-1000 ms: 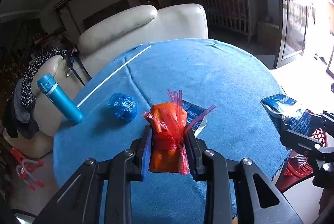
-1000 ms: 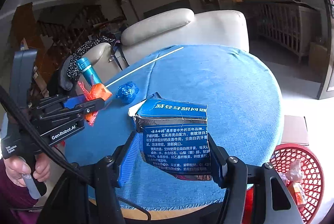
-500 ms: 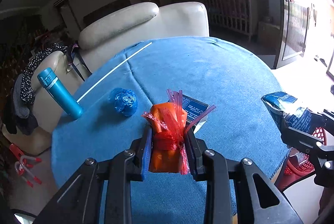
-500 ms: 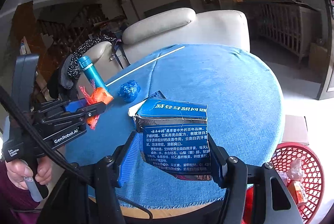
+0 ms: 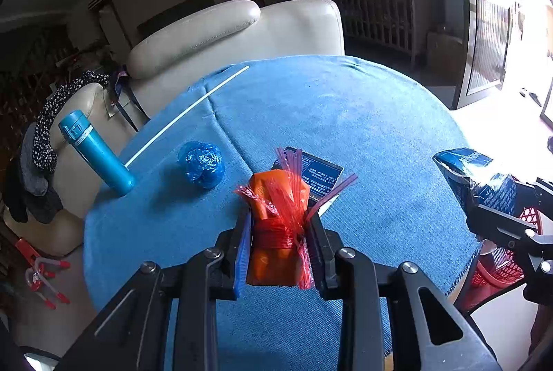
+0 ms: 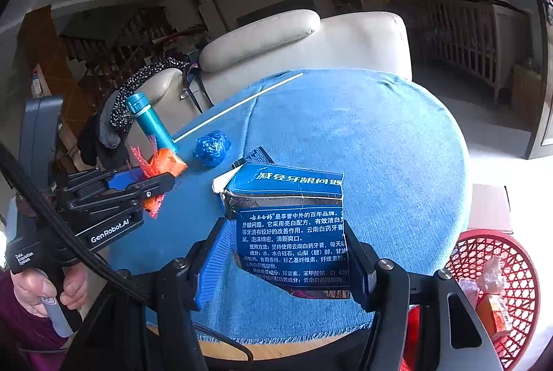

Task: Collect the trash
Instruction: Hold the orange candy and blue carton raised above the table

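Two grippers full, bottle point(image 5: 95, 152), wad point(image 5: 201, 159), stick point(image 5: 186, 114)

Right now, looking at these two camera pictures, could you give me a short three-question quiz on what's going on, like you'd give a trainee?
1. True or false: the left hand-held gripper is shut on an orange packet wrapped in red plastic.
2. What does the right hand-held gripper hold? A) a teal bottle B) a torn blue toothpaste box C) a white stick
3. Fill in: the crumpled blue plastic ball lies on the blue tablecloth between the teal bottle and the ____ blue carton piece.

Key:
1. True.
2. B, the torn blue toothpaste box.
3. Flat.
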Demonstrator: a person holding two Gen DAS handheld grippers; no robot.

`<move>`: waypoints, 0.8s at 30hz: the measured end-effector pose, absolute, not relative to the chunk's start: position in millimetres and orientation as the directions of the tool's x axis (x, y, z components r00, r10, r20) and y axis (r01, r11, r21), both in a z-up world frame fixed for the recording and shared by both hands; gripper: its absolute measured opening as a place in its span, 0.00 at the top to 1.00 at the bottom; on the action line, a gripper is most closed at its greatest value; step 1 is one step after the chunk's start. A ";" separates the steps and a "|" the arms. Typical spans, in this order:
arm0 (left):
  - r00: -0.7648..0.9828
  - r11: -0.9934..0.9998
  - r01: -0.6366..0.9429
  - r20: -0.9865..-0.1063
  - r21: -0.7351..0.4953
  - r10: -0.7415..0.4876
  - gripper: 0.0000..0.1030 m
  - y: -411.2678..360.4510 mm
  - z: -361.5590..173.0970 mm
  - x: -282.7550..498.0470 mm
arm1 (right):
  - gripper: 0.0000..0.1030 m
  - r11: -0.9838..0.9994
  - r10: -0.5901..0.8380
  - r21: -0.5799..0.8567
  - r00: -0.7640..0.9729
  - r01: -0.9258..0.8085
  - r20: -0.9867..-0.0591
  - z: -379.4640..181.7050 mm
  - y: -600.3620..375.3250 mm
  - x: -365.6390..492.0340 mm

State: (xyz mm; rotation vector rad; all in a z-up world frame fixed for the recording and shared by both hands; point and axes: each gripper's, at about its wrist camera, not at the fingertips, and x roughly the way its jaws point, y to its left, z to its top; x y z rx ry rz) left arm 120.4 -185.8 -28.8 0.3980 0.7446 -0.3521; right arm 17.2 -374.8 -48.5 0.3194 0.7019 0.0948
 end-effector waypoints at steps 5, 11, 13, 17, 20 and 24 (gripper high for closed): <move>0.682 0.868 0.444 -0.712 0.223 -0.166 0.69 -187.1 -30.4 120.7 | 0.38 0.946 0.195 0.323 0.760 0.021 -0.620 -49.0 -375.1 17.1; 0.680 0.868 0.444 -0.715 0.222 -0.165 0.69 -186.6 -31.5 121.7 | 0.38 0.946 0.196 0.324 0.759 0.021 -0.621 -50.0 -374.5 17.1; 0.677 0.868 0.445 -0.717 0.219 -0.166 0.69 -186.3 -32.0 122.2 | 0.38 0.946 0.195 0.323 0.758 0.022 -0.622 -50.2 -374.4 17.3; 0.677 0.868 0.445 -0.717 0.220 -0.165 0.69 -186.1 -32.5 122.6 | 0.38 0.946 0.195 0.322 0.759 0.021 -0.621 -49.9 -374.4 17.1; 0.678 0.869 0.444 -0.716 0.220 -0.165 0.69 -185.7 -32.5 122.7 | 0.38 0.945 0.199 0.327 0.757 0.020 -0.622 -50.4 -374.6 17.0; 0.676 0.868 0.446 -0.718 0.218 -0.167 0.69 -185.8 -33.1 122.6 | 0.38 0.946 0.197 0.324 0.756 0.020 -0.624 -51.2 -372.9 16.9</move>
